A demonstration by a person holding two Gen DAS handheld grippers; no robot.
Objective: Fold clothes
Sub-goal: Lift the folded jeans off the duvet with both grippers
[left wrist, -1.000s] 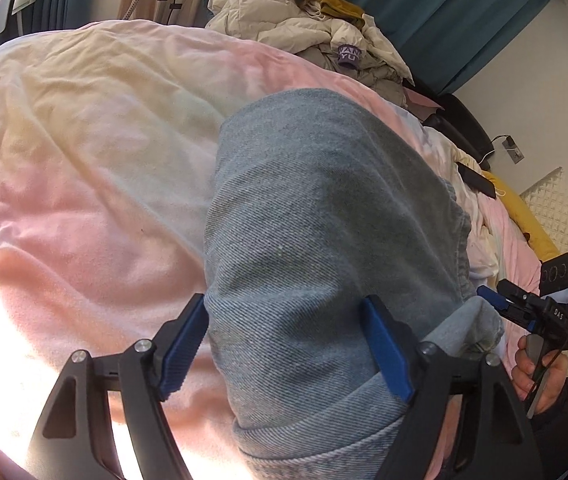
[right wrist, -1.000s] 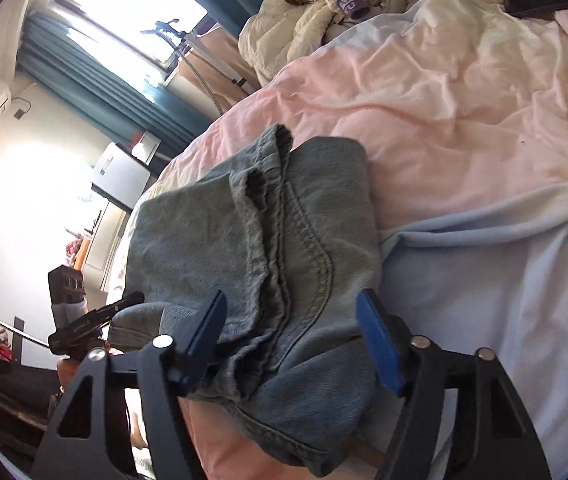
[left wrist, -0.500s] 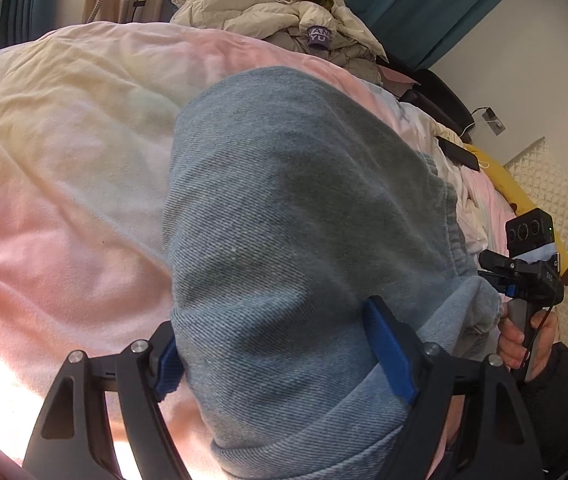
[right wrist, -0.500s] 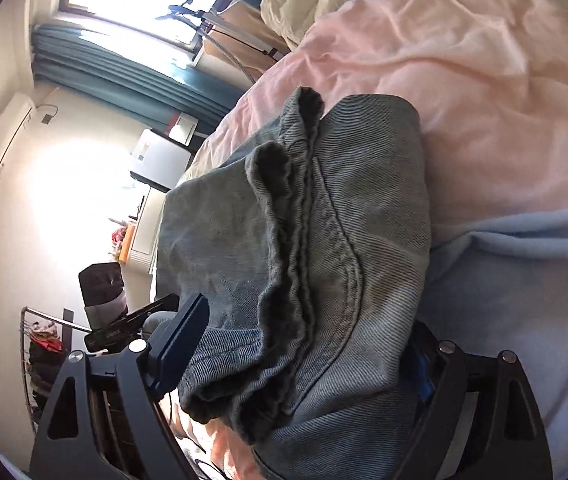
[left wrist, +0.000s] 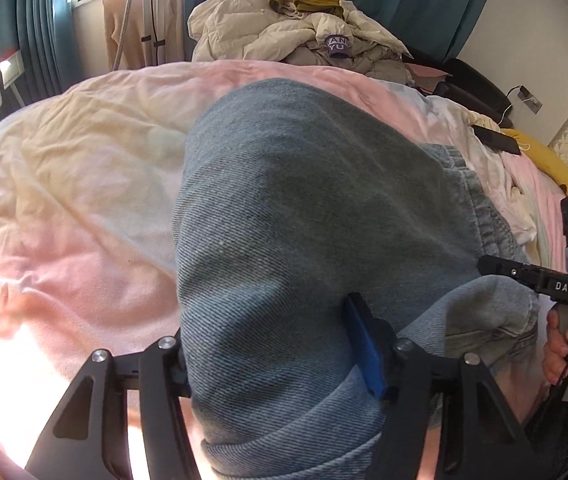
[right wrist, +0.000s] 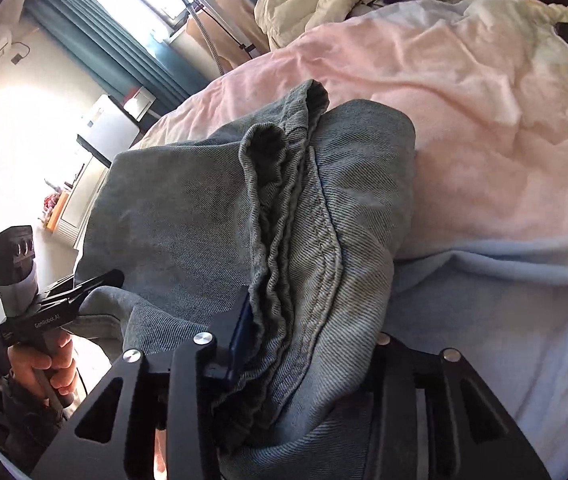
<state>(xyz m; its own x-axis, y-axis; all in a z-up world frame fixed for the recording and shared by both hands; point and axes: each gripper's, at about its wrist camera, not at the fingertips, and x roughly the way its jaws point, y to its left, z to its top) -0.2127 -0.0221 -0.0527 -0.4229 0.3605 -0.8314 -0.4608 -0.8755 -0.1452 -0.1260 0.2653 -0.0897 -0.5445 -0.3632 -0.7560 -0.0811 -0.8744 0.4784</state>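
Both grippers have closed in since a second ago. Left wrist view: the left gripper [left wrist: 280, 344] clamps the folded grey-blue denim jeans [left wrist: 324, 220] at the pink bedspread's [left wrist: 84, 184] near edge. Right wrist view: the right gripper [right wrist: 308, 340] clamps the bunched waistband; uneven lifting could spill the layers.

A: Where does the left wrist view look from?
B: Close over the jeans [left wrist: 304, 208], facing 12 o'clock toward the clothes pile [left wrist: 304, 28].
A: And the right wrist view?
B: Equally close, facing 1 o'clock; both share jeans, duvet [right wrist: 464, 92], pile.
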